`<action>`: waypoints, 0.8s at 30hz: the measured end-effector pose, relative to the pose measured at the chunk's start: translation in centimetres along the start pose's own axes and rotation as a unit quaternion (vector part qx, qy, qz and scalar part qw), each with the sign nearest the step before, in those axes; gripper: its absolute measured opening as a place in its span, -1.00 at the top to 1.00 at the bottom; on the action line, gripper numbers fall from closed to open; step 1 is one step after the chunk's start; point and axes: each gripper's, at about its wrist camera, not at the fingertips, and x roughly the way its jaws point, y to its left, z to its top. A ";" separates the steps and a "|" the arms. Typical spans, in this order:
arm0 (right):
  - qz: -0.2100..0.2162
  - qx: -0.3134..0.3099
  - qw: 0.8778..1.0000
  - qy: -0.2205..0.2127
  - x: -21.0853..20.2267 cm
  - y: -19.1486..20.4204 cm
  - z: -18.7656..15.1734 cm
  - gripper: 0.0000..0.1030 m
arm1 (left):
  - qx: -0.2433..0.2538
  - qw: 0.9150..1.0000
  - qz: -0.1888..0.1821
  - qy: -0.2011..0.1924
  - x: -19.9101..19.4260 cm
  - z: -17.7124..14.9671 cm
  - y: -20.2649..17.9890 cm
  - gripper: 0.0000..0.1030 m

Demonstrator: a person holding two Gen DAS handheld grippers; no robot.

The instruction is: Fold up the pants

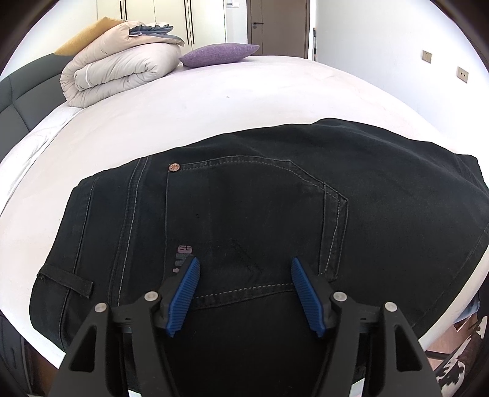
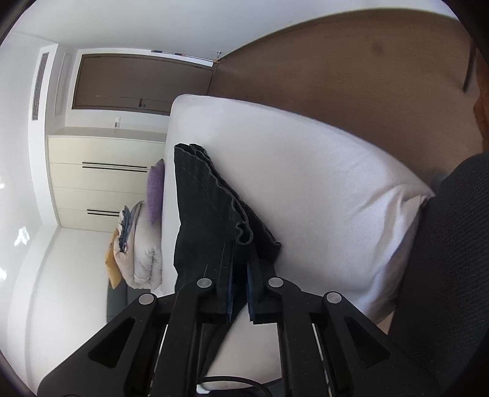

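Black denim pants (image 1: 244, 198) lie flat on the white bed (image 1: 214, 100), seat side up, with a back pocket and a copper rivet showing. My left gripper (image 1: 244, 262) hovers over that pocket, its blue pads (image 1: 186, 293) wide apart and open, with nothing pinched between them. In the right wrist view, which is rolled sideways, my right gripper (image 2: 241, 274) is shut on a bunched layer of the pants (image 2: 201, 195). The gathered leg ends and hems stick out past the fingers over the bed (image 2: 305, 183).
A folded beige duvet (image 1: 122, 70) and a purple pillow (image 1: 218, 53) sit at the far end of the bed by the dark grey headboard (image 1: 18, 100). Cream wardrobes (image 2: 101, 180) and a brown door (image 1: 278, 24) stand beyond. A person's dark clothing (image 2: 452, 259) fills the right edge.
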 end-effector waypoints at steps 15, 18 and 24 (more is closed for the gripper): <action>0.095 -0.056 0.954 0.279 10.5 8.0 -13.3 0.17 | -0.008 1.000 -0.005 -0.006 -0.2 -0.5 0.4 -0.33; 0.092 -0.032 0.950 0.295 11.8 7.0 -13.9 0.17 | -0.009 1.000 -0.005 -0.007 -0.2 -0.5 0.5 -0.33; 0.093 -0.009 0.947 0.306 12.7 6.2 -14.3 0.17 | -0.009 1.000 -0.005 -0.007 -0.2 -0.5 0.5 -0.35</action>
